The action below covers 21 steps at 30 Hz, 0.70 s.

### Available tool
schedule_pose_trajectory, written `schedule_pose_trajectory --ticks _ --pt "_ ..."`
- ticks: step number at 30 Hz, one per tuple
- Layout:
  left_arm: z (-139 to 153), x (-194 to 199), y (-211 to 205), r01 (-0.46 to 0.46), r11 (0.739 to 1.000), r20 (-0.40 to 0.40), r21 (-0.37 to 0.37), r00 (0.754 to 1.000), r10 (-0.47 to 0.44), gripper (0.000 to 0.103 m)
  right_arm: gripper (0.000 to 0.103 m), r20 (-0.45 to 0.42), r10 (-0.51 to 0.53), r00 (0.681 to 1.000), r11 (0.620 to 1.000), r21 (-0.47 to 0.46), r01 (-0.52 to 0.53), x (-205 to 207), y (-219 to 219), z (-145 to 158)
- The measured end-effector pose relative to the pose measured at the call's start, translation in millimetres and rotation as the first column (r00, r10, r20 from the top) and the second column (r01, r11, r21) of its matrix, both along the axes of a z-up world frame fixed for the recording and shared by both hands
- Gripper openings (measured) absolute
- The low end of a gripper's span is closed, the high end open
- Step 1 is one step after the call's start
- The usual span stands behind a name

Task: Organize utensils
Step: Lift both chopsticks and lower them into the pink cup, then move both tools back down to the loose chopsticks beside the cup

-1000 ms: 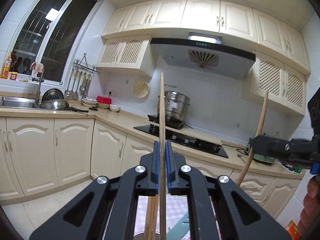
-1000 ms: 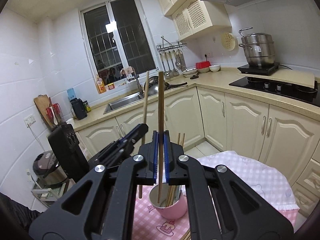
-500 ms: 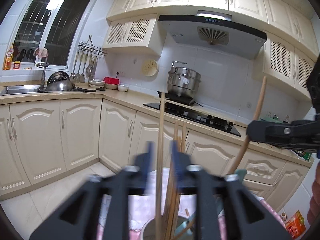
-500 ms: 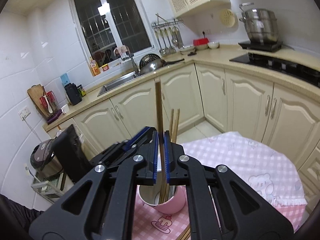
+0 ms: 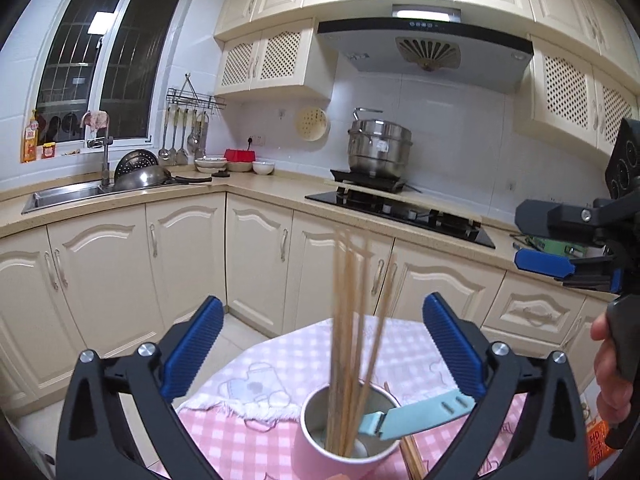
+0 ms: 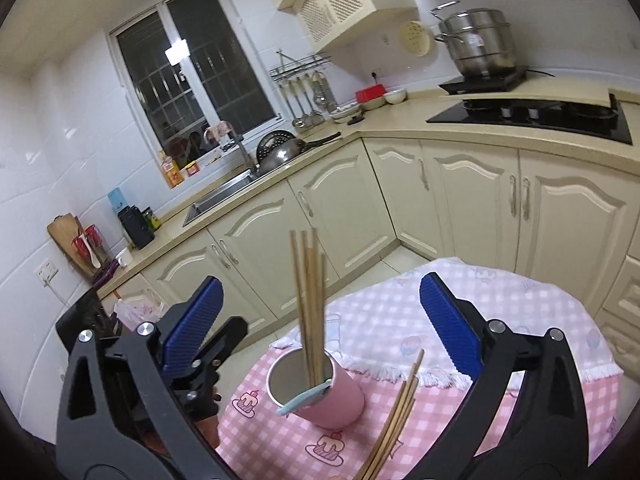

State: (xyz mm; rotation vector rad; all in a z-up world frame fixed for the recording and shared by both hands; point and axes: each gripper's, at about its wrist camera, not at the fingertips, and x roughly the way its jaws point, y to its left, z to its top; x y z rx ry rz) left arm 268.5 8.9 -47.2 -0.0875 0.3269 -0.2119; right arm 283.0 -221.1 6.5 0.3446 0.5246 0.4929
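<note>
My left tool point(image 5: 322, 350) and right tool point(image 6: 320, 322) are opening wide, so the chopsticks point(image 6: 310, 312) stand in the pink cup point(image 6: 340, 404)

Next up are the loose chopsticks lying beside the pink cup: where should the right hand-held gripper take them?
Probably mid-shaft on the loose chopsticks, from above, jaws across the bundle: they lie flat on the tablecloth, far tips fanned toward the pink cup.

Wooden chopsticks point(image 5: 347, 340) look matt and pale. The cup point(image 6: 340, 404) is smooth pink outside, dull metal inside. Checked cloth point(image 6: 400, 328) covers the tabletop, fringed at its twelve o'clock edge. Steamer pot point(image 5: 378, 152) is shiny steel.
</note>
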Motion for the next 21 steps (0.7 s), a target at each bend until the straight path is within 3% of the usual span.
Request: schedule_pose_trajectory --ticks 13,21 --pt "-5.8 -30.0 -11.1 0.025 0.999 -0.071 0.027 0.997 -0.023 0.098 0.097 -0.085 -0.073 0.994 0.997 -0.014 0.072 -17.1 -25.5 -23.4" --pt "-16.7 -45.4 -19.7 0.039 0.997 -0.145 0.072 0.989 -0.028 0.098 0.097 -0.198 -0.109 0.974 0.992 -0.083 0.095 -29.3 -33.4 -63.1"
